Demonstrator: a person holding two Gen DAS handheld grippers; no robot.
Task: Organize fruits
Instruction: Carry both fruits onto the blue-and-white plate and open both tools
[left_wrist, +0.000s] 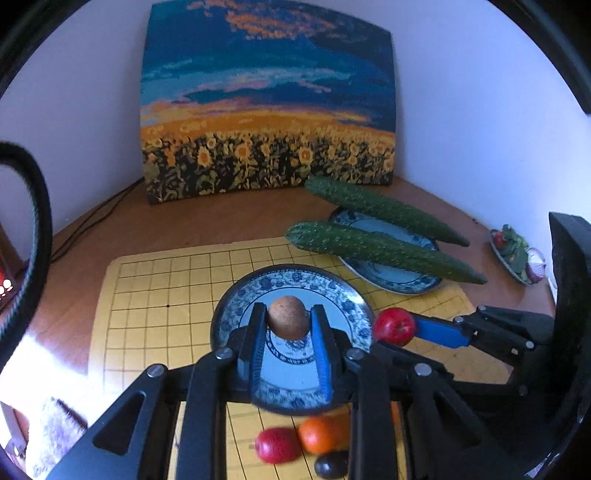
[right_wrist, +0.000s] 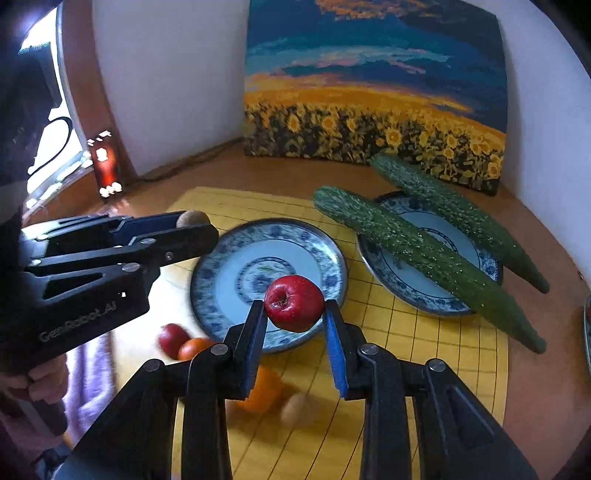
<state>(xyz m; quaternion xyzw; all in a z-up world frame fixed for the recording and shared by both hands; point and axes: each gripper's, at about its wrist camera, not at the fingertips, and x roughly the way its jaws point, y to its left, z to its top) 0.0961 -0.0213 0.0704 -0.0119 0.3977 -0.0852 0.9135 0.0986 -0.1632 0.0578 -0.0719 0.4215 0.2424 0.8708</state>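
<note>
two plates (right_wrist: 334, 266), two cucumbers (right_wrist: 424, 254), two claws (right_wrist: 294, 317)

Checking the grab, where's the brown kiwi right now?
The brown kiwi is clamped in the left gripper, above the empty blue-patterned plate.

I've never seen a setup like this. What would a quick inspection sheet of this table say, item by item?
Surface: brown wooden table under a yellow gridded mat.
Job's things: empty blue-patterned round plate; second plate bearing two long green cucumbers; loose red, orange and dark fruits on the mat.
Clutter: small salad dish at the table edge.
Tongs: left tongs shut on a round brown fruit; right tongs shut on a red apple.
Cables: black cable by the wall.
Surroundings: sunflower-field painting, white walls.
</note>
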